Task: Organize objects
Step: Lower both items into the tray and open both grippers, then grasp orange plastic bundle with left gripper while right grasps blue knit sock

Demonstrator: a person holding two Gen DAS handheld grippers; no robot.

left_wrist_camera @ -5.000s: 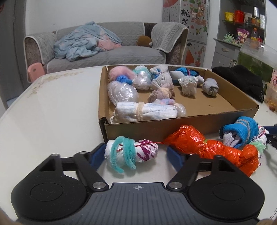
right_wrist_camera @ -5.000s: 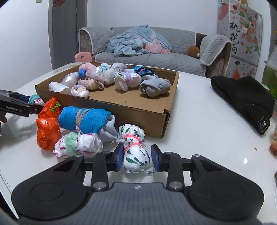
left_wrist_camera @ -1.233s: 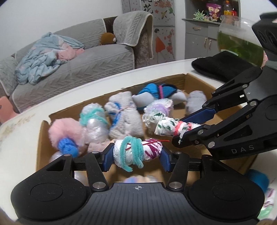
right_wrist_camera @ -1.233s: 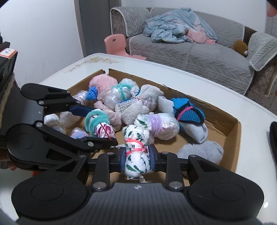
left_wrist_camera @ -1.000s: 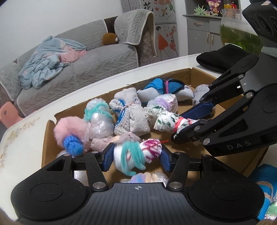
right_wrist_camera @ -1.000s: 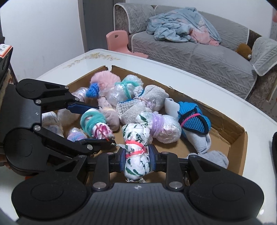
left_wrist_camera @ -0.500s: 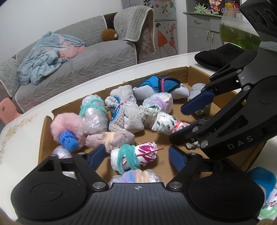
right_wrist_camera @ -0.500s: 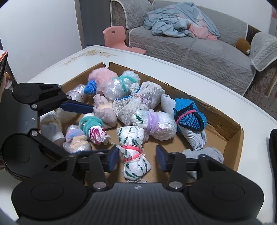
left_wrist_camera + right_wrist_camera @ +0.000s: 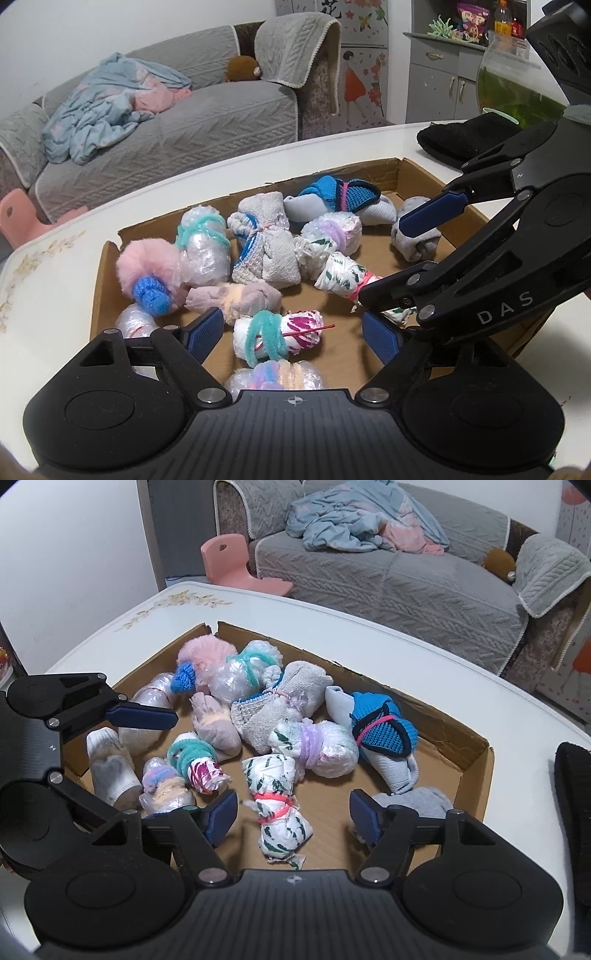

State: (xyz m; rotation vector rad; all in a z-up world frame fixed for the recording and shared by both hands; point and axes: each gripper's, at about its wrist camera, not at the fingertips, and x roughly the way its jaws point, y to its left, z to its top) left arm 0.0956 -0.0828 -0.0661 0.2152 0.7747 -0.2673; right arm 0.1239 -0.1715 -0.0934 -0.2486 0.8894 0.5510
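**Bundles lie in the box, both grippers spread wide**

Your teal-tied bundle (image 9: 277, 334) rests on the cardboard box (image 9: 388, 170) floor between the left gripper (image 9: 291, 334) fingers, untouched. The right gripper (image 9: 293, 814) straddles the green-leaf bundle (image 9: 277, 806), also free. In the left view, the right gripper hides that bundle's near end. A black cloth (image 9: 467, 138) lies on the table beyond the box.

The cardboard box (image 9: 476, 760) sits on the table (image 9: 424, 638), with the sofa (image 9: 388, 576) beyond the table's far edge. All the bundles lie inside the box. The leaf-print bundle (image 9: 279, 805) lies near the front wall, between the spread fingers of the right gripper (image 9: 293, 816). The pipe-cleaner bundle (image 9: 275, 334) lies to its left, between the spread fingers of the left gripper (image 9: 291, 332). The fluffy bundle (image 9: 149, 269) occupies the far left corner. A folded cloth (image 9: 469, 138) lies on the table right of the box.
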